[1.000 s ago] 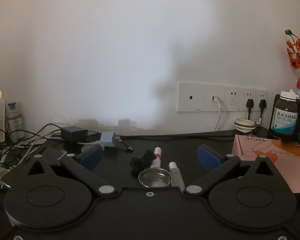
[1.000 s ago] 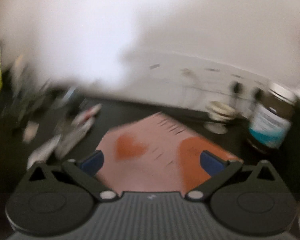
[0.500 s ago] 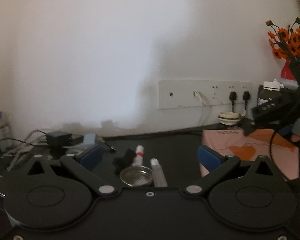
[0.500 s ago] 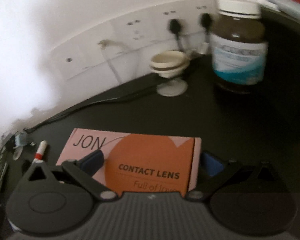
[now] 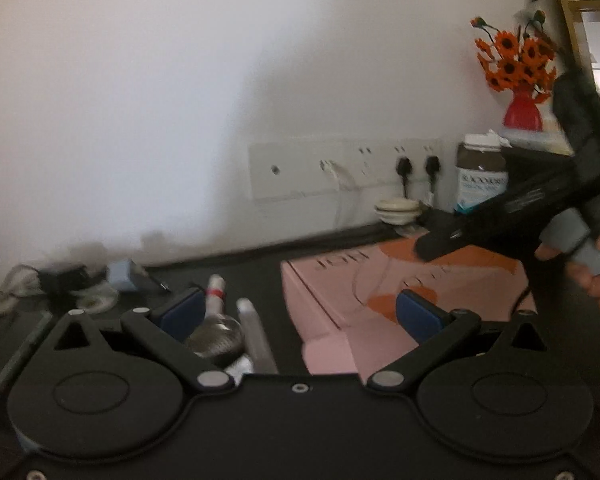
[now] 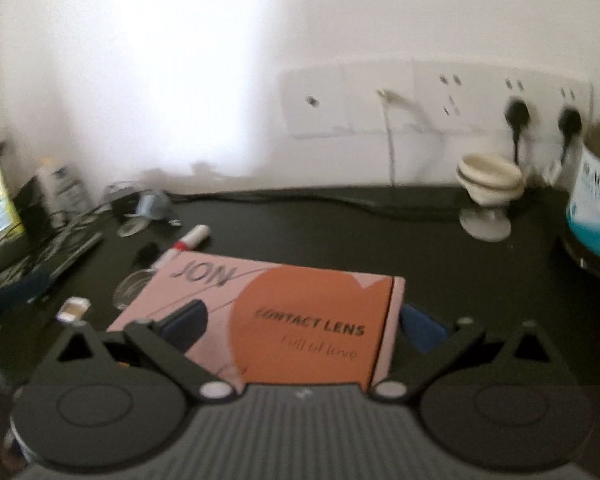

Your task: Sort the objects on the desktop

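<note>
Left gripper [image 5: 298,314] swung toward pink box [image 6: 284,320] | box between right gripper [image 6: 304,328] fingers | both spread wide

Pink box [image 6: 260,312] with orange blobs, black desk [image 6: 340,232], seemingly blue-labelled brown bottle [image 6: 598,184].

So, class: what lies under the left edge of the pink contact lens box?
The contact lens box covers part of a round metal strainer and the red-banded white pen tip. Their covered parts are hidden.

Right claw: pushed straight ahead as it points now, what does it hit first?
The pink box. It already lies between the right claw's open fingers, low in front; depth is unclear.
</note>
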A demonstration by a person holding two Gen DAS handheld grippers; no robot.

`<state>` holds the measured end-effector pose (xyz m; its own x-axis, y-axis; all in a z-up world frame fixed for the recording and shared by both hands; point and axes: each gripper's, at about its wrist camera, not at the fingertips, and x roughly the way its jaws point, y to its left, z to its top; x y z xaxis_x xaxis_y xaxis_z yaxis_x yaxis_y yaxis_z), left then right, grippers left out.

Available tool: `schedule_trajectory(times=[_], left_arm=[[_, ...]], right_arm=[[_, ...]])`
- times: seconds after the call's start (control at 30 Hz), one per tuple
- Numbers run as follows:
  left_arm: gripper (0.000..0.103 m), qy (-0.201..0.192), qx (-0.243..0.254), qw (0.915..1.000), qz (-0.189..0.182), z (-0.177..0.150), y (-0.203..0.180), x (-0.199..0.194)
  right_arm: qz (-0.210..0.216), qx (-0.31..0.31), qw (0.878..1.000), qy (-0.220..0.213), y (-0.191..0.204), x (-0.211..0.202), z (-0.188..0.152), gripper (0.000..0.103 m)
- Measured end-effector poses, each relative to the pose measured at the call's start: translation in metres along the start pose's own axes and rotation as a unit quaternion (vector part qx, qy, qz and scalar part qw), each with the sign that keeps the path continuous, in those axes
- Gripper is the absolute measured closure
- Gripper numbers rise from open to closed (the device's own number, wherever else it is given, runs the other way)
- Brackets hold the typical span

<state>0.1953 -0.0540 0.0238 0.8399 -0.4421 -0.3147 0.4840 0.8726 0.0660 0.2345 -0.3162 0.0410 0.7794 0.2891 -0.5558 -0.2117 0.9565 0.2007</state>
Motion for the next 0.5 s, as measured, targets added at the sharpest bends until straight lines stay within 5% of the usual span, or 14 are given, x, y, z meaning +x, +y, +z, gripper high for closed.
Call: schedule_trajectory(times=[0.27,0.5], left_arm=[[0.000,0.000,0.036,0.9992,0.019,-0.002,-0.010,0.002],[0.000,0.014,-0.001,0.9996,0.024,-0.001,0.005,0.006]], right_arm=[[0.041,-0.085,0.996,0.008,0.002,-0.037,-0.031,0.001],[0.026,-0.110,0.993,0.023,0.004,-0.014,-0.040,0.001]])
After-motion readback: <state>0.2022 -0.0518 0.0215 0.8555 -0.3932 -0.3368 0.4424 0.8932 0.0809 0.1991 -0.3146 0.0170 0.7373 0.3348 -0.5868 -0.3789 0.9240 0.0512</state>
